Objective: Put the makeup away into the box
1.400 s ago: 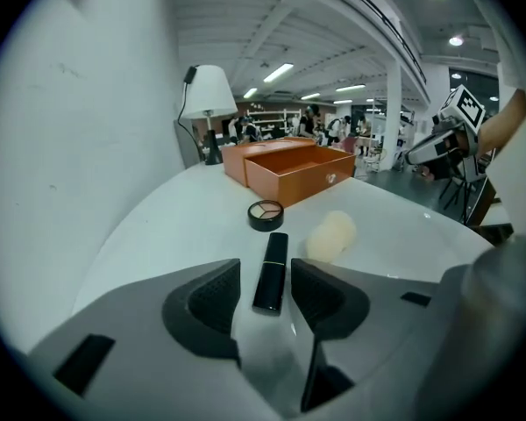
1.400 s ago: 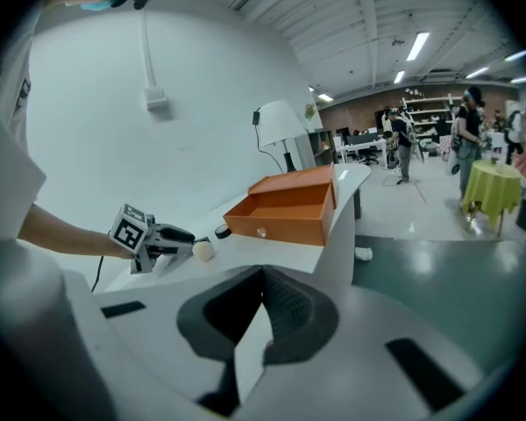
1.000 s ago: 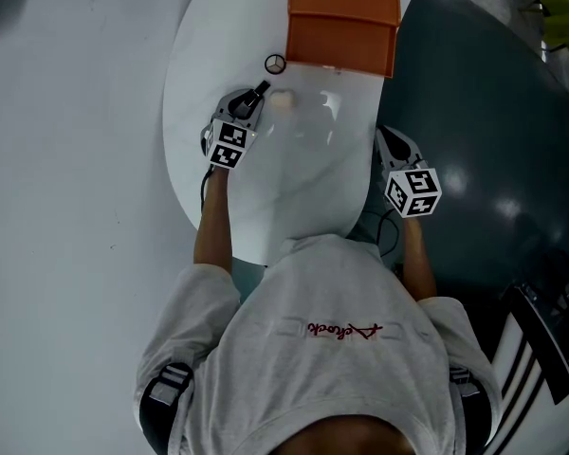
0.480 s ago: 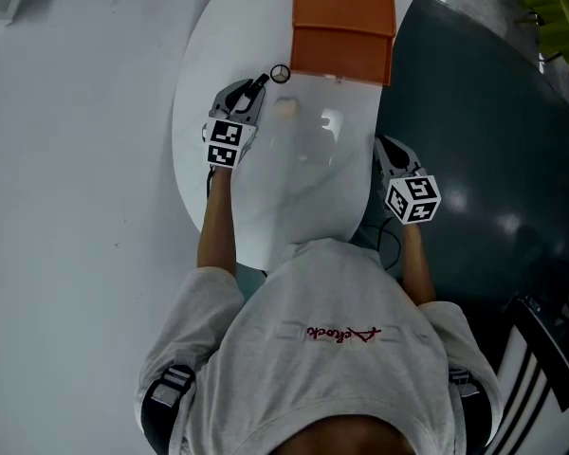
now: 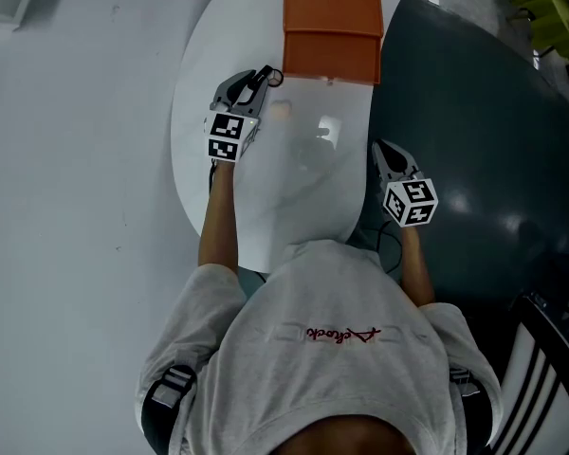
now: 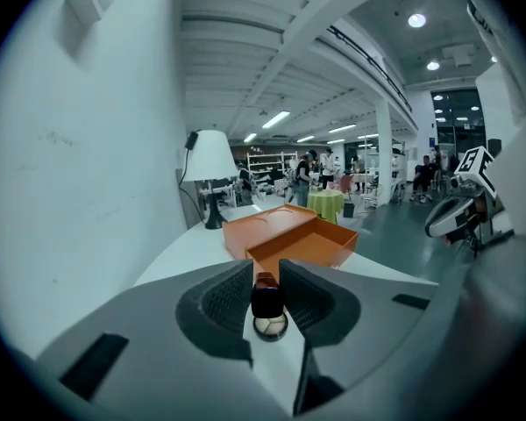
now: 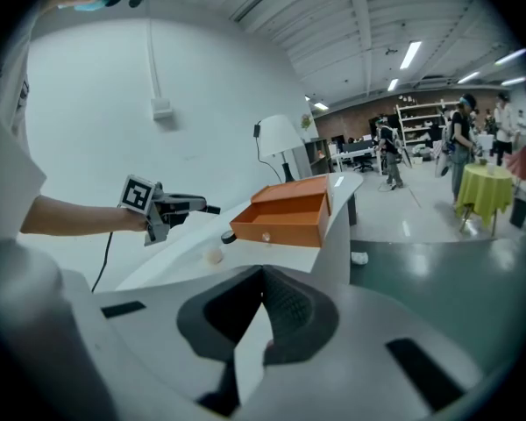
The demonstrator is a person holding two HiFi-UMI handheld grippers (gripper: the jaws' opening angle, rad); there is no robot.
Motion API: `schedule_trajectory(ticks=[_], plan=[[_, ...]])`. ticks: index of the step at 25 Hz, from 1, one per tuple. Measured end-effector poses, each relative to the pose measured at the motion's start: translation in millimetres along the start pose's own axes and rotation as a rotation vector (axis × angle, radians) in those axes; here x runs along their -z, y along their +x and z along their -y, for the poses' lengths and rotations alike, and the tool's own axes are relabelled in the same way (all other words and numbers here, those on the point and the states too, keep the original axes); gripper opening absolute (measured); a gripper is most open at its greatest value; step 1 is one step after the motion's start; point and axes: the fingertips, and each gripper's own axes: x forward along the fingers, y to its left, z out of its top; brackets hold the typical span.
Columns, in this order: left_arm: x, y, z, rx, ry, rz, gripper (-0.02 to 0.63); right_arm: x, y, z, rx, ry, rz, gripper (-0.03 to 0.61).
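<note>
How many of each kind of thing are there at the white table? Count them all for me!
grippers: 2 (left gripper, right gripper)
orange box: 1
makeup piece, pinched in the left gripper: 1
small pale round thing, lying loose: 1
lamp: 1
Total: 6

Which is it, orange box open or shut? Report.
Open: the orange box shows its hollow inside, its lid laid back flat behind it.
</note>
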Motion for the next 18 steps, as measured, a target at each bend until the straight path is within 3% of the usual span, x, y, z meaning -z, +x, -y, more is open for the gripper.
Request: schedule_trajectory(ticks=[8, 15, 18], plan=[[-57.5, 48.0, 33.1, 0.101, 0.071, 0.063, 0.097, 6.7, -16.0, 12.5, 0.036, 0.016, 0.011, 0.020], [-70.8, 95.4, 74.5, 0.210, 0.140, 0.043, 0.097, 16.6, -38.5, 42.7, 0.100, 0.049, 0.009, 0.020], [-69.4, 112.3, 85.9, 0.265, 0.211, 0.016, 0.097, 19.3, -41.8, 50.5, 0.114, 0.057, 0.010, 0.020]])
